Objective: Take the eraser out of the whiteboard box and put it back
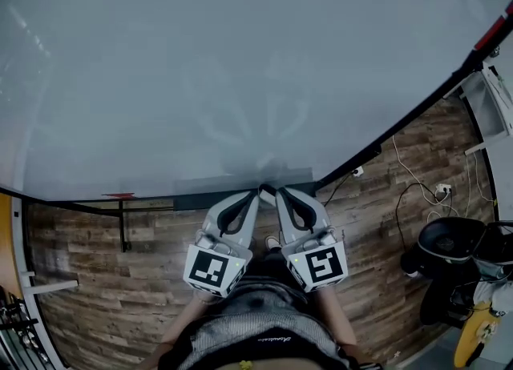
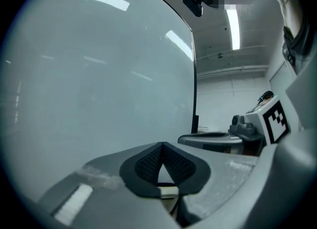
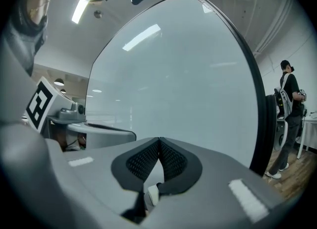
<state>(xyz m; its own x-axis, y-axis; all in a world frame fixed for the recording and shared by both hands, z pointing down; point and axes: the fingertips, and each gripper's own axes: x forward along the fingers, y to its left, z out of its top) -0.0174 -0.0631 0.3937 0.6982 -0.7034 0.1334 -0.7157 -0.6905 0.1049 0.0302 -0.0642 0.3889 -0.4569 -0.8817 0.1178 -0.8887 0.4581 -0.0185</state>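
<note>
A large whiteboard fills the head view. A dark tray-like box runs along its lower edge, right in front of both grippers. No eraser shows in any view. My left gripper and right gripper sit side by side, tips nearly touching each other, pointing at the box. Each is shut with nothing between its pads. In the left gripper view the left gripper faces the board surface, with the right gripper's marker cube beside it. In the right gripper view the right gripper also faces the board.
A small red thing lies on the board's lower rail at left. The board's stand leg rises from the wood floor. A black chair and cables are at right. A person stands beyond the board's right edge.
</note>
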